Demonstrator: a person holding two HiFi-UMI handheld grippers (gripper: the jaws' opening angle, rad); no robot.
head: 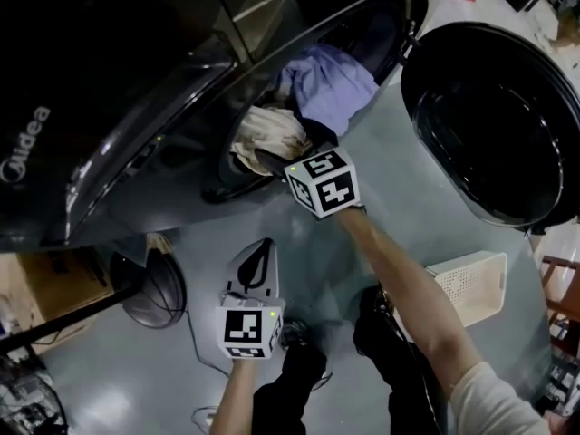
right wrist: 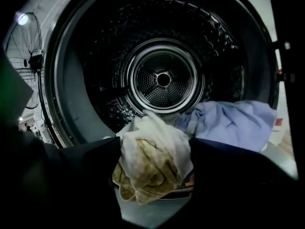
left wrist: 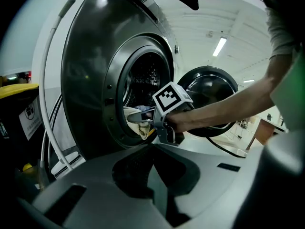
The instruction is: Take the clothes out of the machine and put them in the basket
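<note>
Cream cloth (right wrist: pixel 152 163) across drum mouth (right wrist: pixel 64 104), seemingly

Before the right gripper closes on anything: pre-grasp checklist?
1. Washing machine door swung open: ok.
2. Cream cloth between the right gripper jaws: ok. The jaws are open, not gripping.
3. Blue shirt outside the jaw gap: ok, it lies off to the right.
4. Left gripper clear of the opening: ok, held back low, shut, with nothing in it.
5. White basket within sight: ok, on the floor at the person's right.
6. Basket has room: cannot tell, its inside is not visible.
</note>
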